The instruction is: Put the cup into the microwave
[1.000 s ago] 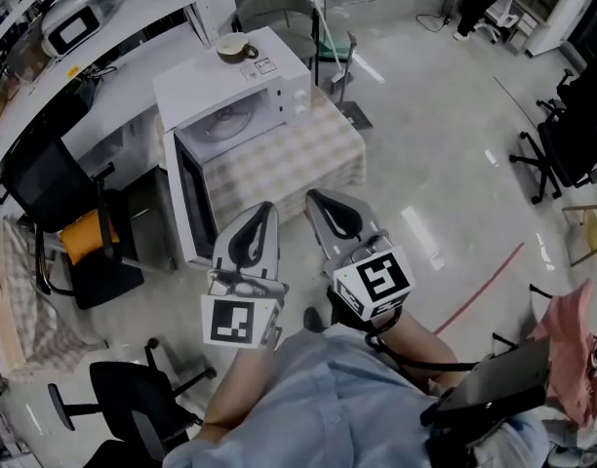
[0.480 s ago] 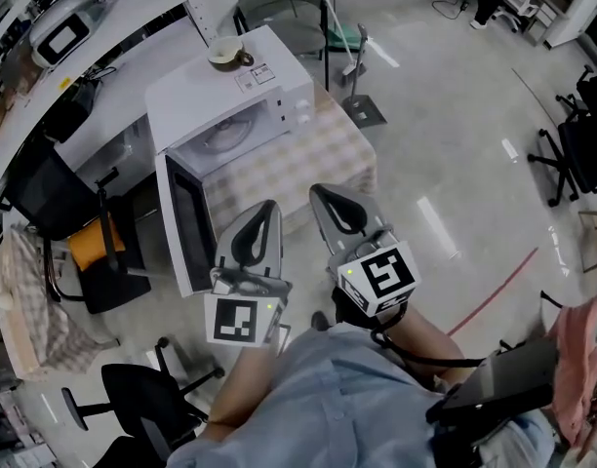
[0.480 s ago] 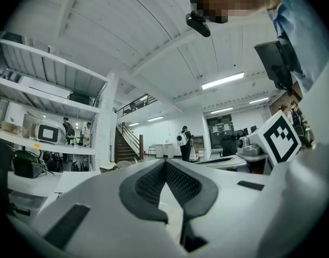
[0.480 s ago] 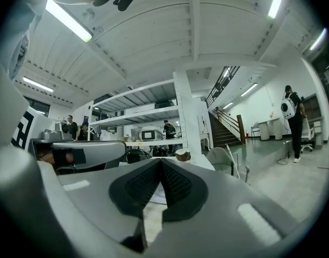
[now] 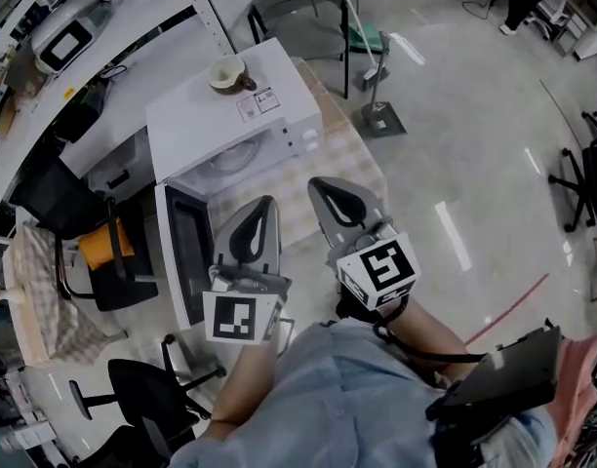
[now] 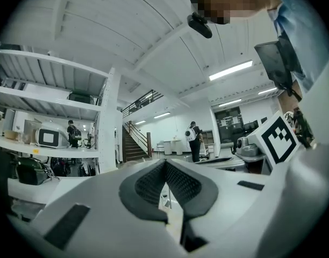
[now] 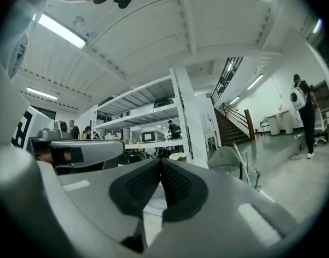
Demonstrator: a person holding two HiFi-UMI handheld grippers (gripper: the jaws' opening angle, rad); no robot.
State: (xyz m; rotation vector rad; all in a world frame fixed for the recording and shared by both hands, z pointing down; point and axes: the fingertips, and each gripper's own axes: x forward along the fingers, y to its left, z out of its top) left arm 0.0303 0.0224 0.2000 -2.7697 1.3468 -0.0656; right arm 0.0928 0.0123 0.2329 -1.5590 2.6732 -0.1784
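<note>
**Both grippers closer to the microwave, cup on its roof**

Since a second ago both grippers have travelled toward the microwave (image 5: 213,123), which now sits lower and larger in my head view; the cup has not shifted on it.

The cup (image 5: 227,72) stands upright on top of the microwave, near its back left corner, handle pointing right. A small label (image 5: 256,104) lies on the roof just in front of the cup.

The microwave's door (image 5: 179,253) hangs wide open on its left side, and a glass plate (image 5: 227,168) shows inside the cavity. The microwave rests on a tabletop covered by a checked cloth (image 5: 355,156), which shows in front of it and to its right.

The left gripper (image 5: 262,210) is held in front of the microwave's open mouth, next to the door's inner face. In the left gripper view the left gripper (image 6: 165,164) has its pads together at the tips, with nothing between them.

The right gripper (image 5: 321,187) is beside it, over the cloth in front of the microwave's right half. The right gripper view shows the right gripper (image 7: 161,163) closed and empty too.

Neither gripper touches the cup; both are well short of it. A black chair (image 5: 47,185) stands to the left of the microwave.
</note>
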